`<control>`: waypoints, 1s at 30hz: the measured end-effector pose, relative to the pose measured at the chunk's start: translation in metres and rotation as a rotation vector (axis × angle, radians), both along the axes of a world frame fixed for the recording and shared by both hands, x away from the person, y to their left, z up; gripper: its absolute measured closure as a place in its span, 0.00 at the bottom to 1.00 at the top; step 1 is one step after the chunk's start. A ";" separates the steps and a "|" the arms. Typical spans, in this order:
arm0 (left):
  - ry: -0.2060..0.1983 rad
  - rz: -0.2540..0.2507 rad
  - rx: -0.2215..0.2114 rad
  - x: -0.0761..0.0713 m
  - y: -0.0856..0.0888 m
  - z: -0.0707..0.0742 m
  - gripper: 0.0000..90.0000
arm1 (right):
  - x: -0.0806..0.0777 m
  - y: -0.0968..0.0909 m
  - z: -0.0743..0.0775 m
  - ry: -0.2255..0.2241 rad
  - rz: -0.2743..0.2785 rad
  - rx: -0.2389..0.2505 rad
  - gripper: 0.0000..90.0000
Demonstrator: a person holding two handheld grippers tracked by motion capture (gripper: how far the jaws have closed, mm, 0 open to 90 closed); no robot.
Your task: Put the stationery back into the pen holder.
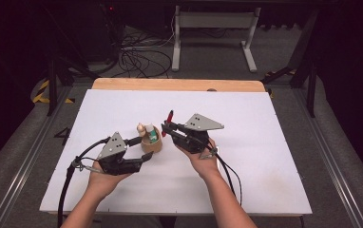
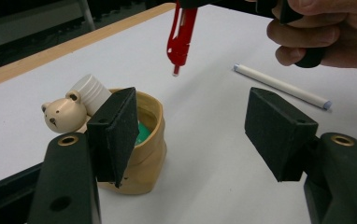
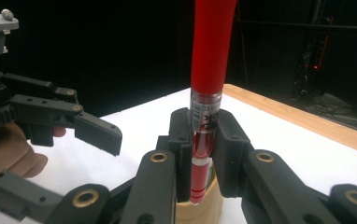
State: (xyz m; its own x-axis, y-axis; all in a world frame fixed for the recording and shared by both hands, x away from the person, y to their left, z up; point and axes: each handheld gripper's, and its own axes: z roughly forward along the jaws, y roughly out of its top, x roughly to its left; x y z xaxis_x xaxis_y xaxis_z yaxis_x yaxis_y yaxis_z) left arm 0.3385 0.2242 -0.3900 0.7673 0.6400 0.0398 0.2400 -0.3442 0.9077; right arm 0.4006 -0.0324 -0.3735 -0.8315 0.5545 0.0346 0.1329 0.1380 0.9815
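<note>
Dark curtains and cabling ring the white table (image 1: 246, 190), where you work near its middle, toward the left edge. Your right gripper (image 1: 168, 124) clamps a red pen (image 3: 209, 60) upright, tip down, just above the tan cup (image 2: 151, 140). Your left gripper (image 1: 145, 148) stands with jaws apart around the cup's near side, one pad close against the rim, nothing gripped. Already in the cup are a bear-headed piece (image 2: 63, 113), a white ribbed cap (image 2: 90, 91) and something green. A white stick (image 2: 282, 86) lies on the table beyond, toward the right edge. Judged from here, the risks are these: the pen's tip could catch the rim or the crowded contents and tip the light cup, and the open left jaws could nudge it sideways. Black print on the pen's clear barrel is too small to read.
</note>
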 end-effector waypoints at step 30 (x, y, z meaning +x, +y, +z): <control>0.028 0.014 -0.008 -0.002 0.012 -0.009 0.39 | 0.023 0.041 -0.032 0.038 -0.005 -0.105 0.89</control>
